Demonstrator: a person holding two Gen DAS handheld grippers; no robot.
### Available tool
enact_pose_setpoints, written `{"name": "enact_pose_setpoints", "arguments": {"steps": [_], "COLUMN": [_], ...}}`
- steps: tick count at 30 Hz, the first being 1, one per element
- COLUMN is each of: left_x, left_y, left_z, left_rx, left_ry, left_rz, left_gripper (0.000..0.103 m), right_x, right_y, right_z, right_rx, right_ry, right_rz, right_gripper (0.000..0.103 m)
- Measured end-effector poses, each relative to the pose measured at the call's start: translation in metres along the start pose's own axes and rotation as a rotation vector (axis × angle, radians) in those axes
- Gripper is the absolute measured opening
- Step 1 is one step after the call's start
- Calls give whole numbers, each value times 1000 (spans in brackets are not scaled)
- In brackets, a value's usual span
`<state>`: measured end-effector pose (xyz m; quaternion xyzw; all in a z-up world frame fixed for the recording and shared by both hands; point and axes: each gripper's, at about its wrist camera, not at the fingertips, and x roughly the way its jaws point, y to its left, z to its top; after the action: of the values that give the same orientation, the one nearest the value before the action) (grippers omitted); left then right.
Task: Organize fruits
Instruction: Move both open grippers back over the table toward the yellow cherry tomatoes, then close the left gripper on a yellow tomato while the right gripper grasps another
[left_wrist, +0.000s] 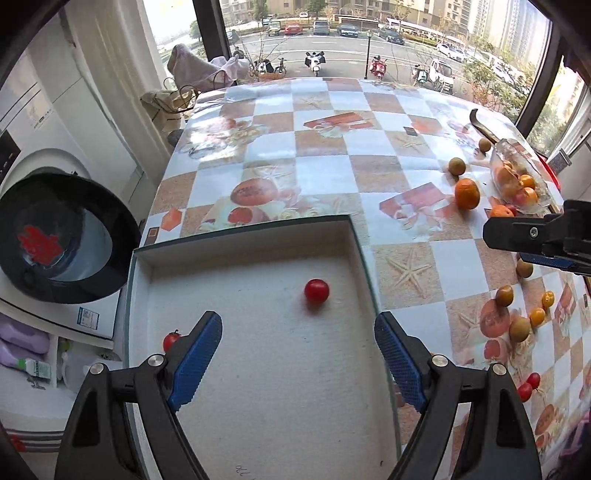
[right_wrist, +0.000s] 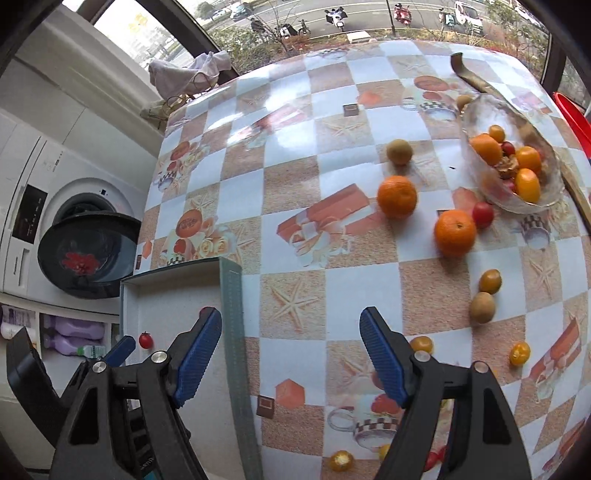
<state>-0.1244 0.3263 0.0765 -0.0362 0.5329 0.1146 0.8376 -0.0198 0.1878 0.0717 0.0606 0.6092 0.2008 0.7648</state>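
A shallow white-lined box (left_wrist: 354, 254) sits at the table's near left corner; it also shows in the right wrist view (right_wrist: 231, 295). Two red cherry tomatoes lie in it, one in the middle (left_wrist: 316, 291) and one by the left wall (left_wrist: 170, 339). My left gripper (left_wrist: 298, 354) is open and empty above the box. My right gripper (right_wrist: 291, 354) is open and empty above the tablecloth, right of the box. Two oranges (right_wrist: 397, 196) (right_wrist: 454, 232), kiwis (right_wrist: 482, 307) and yellow and red cherry tomatoes (right_wrist: 519, 353) lie loose on the table.
A glass bowl (right_wrist: 476, 122) holding oranges and small tomatoes stands at the far right. A washing machine with an open door (left_wrist: 62, 236) is left of the table. A basket with cloth (left_wrist: 207, 70) sits by the window. The table's right part is crowded with fruit.
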Motion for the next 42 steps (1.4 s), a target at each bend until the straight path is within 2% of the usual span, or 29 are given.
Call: {"name": "enact_pose_setpoints", "arguments": {"steps": [5, 9, 14, 17, 22, 23, 25, 27, 30, 32, 36, 39, 41, 42], "left_x": [-10, 0, 17, 28, 47, 50, 54, 60, 67, 70, 70, 67, 65, 64], "left_y": [-46, -86, -128, -144, -158, -161, -165, -171, -179, -183, -188, -191, -195, -197], "left_z": [14, 18, 19, 21, 21, 20, 19, 19, 17, 16, 15, 15, 15, 15], "left_rx": [68, 125, 170, 177, 178, 181, 192, 209, 240, 253, 256, 255, 264, 270], "left_ry": [-18, 16, 61, 78, 115, 121, 131, 141, 160, 167, 164, 162, 158, 153], "left_rz": [-78, -140, -210, -220, -215, -212, -210, -199, -185, -173, -161, -165, -169, -171], "left_gripper": [86, 86, 86, 86, 86, 86, 86, 86, 86, 80, 79, 69, 59, 49], "right_x": [-24, -30, -29, -27, -23, -23, -18, -14, -10, -8, -6, -6, -5, -5], "right_y": [-69, -117, -152, -165, -175, -176, -175, -176, -174, -171, -167, -165, -162, -160], "right_z": [-11, -25, -43, -48, -49, -49, -47, -46, -44, -42, -39, -39, -40, -40], "right_rx": [100, 174, 212, 230, 217, 210, 198, 191, 158, 130, 103, 84, 62, 51], "right_ry": [-24, 1, 32, 38, 39, 39, 46, 60, 62, 65, 70, 71, 72, 72], "right_rz": [-97, -144, -198, -204, -198, -196, -191, -178, -180, -181, -191, -210, -229, -240], "right_gripper": [80, 80, 80, 80, 79, 76, 63, 57, 55, 52, 47, 44, 40, 35]}}
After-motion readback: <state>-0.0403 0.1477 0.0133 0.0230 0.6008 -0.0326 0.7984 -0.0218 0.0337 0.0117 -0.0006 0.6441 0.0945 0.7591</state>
